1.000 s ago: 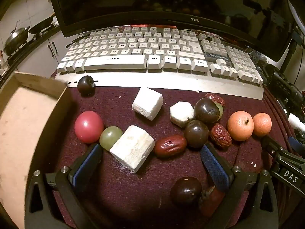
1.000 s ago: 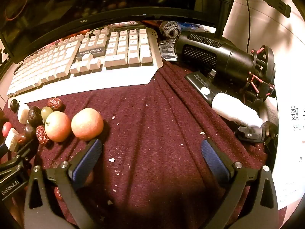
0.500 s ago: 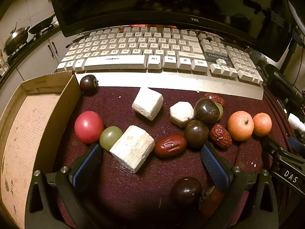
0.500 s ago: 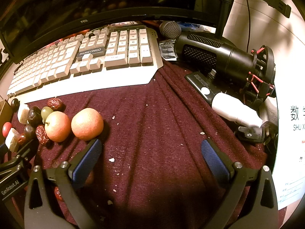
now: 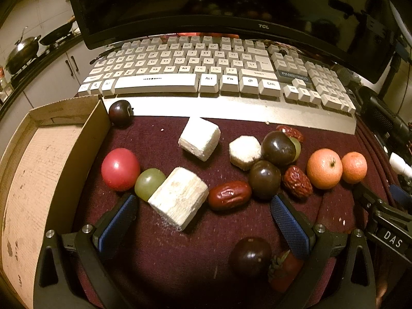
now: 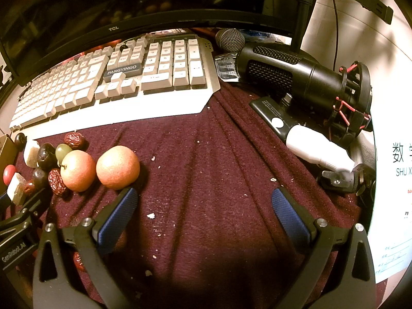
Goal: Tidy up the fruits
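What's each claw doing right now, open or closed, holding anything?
Left claw: open, holding nothing, above the white block.
Right claw: open, holding nothing, above the bare red cloth.

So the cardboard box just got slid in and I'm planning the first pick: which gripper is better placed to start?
Left. The left gripper is open with the pale cut chunk and red date just ahead, beside the cardboard box. The right gripper is open over bare cloth, farther from the box.
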